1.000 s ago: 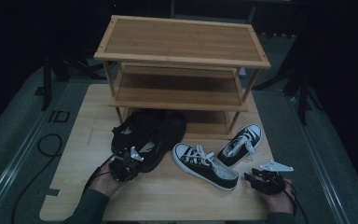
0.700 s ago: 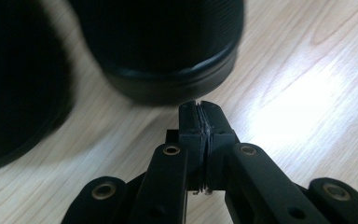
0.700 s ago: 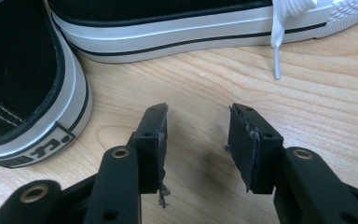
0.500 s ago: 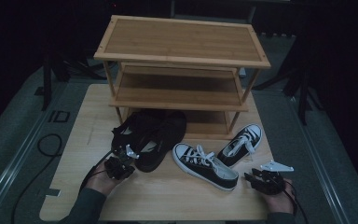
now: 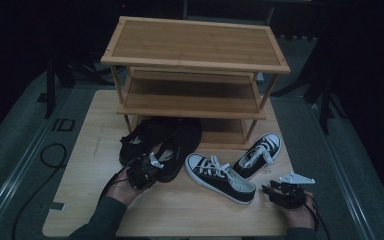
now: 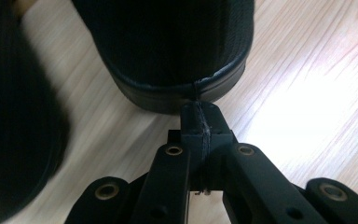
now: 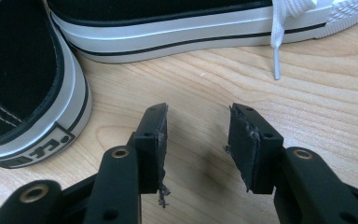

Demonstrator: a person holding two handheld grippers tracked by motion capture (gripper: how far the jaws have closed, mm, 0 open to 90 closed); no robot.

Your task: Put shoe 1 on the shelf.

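Observation:
Two black slip-on shoes (image 5: 147,137) (image 5: 182,142) lie side by side in front of the wooden rack (image 5: 195,47). My left gripper (image 5: 145,171) is at their near ends. In the left gripper view it (image 6: 200,116) is shut with nothing between its jaws, its tip right at the heel rim of one black shoe (image 6: 177,56); the other black shoe (image 6: 18,116) is at the left. Two black-and-white sneakers (image 5: 220,177) (image 5: 257,154) lie to the right. My right gripper (image 5: 279,192) (image 7: 198,133) stands open just above the board, close to a sneaker heel (image 7: 23,93) and the other sneaker's sole side (image 7: 168,28).
The rack has three bamboo shelves, and the black shoes' toes reach under its lowest one (image 5: 220,135). Everything rests on a light wooden board (image 5: 95,150) on a grey floor. A white lace end (image 7: 275,56) lies on the board ahead of the right jaws. A black cable (image 5: 50,155) loops at the left.
My left gripper has shifted slightly right and forward, closer to the black shoe's heel. The right gripper and all the shoes stay where they were.

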